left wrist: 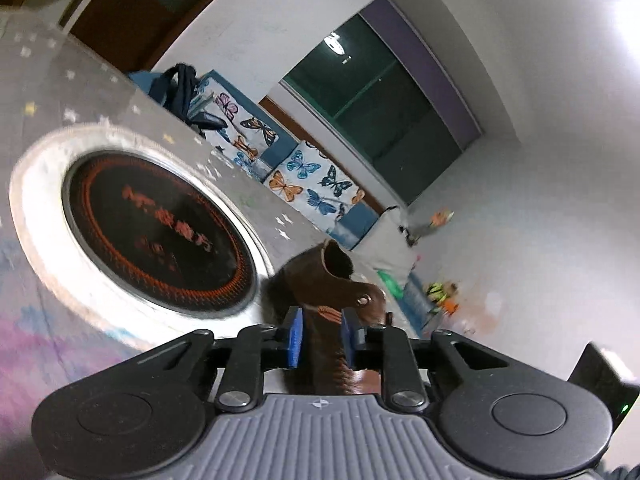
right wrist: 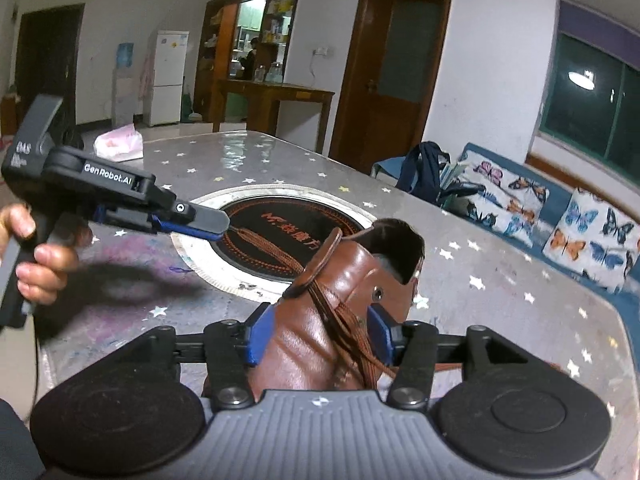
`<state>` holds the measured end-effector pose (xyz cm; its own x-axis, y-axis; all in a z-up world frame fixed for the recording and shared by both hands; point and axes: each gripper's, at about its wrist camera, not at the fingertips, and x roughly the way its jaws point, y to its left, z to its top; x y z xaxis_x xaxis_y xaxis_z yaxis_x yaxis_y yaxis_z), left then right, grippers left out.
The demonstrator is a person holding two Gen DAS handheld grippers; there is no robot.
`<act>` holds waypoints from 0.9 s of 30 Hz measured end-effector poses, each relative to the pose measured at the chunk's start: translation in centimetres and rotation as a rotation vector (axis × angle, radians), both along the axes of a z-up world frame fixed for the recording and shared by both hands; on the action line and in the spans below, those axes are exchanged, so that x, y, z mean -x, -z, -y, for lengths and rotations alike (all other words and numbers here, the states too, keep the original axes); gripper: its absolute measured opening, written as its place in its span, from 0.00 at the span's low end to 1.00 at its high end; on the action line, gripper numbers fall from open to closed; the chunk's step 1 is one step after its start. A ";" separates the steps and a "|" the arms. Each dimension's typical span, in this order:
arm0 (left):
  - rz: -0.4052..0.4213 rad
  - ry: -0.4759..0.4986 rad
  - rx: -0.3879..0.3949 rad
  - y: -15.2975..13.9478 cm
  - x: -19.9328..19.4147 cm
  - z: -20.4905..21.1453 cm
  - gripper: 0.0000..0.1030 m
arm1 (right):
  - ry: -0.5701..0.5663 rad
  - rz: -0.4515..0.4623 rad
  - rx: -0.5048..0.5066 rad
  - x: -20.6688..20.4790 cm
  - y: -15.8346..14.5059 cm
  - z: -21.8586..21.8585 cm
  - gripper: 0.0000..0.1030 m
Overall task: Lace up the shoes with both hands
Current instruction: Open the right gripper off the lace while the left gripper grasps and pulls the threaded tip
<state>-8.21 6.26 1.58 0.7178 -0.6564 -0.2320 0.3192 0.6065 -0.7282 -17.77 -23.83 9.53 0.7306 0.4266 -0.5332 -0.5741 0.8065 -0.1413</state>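
A brown leather boot (right wrist: pixel 320 332) stands on the star-patterned table (right wrist: pixel 500 264), its opening (right wrist: pixel 396 240) facing away. A brown shoelace (right wrist: pixel 272 250) runs from the boot's pull loop (right wrist: pixel 320 264) left to my left gripper (right wrist: pixel 224 229), which a hand (right wrist: pixel 44 264) holds. In the left wrist view the boot (left wrist: pixel 332 276) is ahead, and the lace (left wrist: pixel 328 314) lies in the gap between the blue pads (left wrist: pixel 295 336) of the left gripper (left wrist: pixel 322 336); they stand apart. My right gripper (right wrist: pixel 320 338) is open, its pads on either side of the boot's shaft with lace strands (right wrist: pixel 360 356) crossing there.
A round dark cooktop (right wrist: pixel 288 224) with a pale rim is set into the table beyond the boot. A pink bag (right wrist: pixel 119 143) lies at the far left corner. A sofa with butterfly cushions (right wrist: pixel 580 240) and a dark backpack (right wrist: pixel 426 172) stand past the table's right edge.
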 end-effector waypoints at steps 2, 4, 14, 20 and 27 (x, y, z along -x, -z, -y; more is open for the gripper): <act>-0.012 0.014 0.034 0.5 -0.1 0.5 0.30 | 0.006 -0.021 -0.015 0.1 0.2 0.4 0.58; -0.018 0.005 0.040 0.6 -0.3 1.3 0.38 | 0.011 -0.032 -0.025 0.2 0.3 0.7 0.59; -0.080 -0.042 0.203 2.3 -1.4 2.5 0.36 | 0.045 -0.056 -0.045 0.0 1.1 1.4 0.66; -0.074 -0.046 0.217 2.2 -1.4 2.9 0.12 | 0.054 -0.071 -0.054 -0.3 1.6 1.2 0.67; -0.046 -0.080 0.137 1.0 -0.9 3.3 0.02 | 0.072 -0.075 -0.056 -0.3 1.9 1.2 0.68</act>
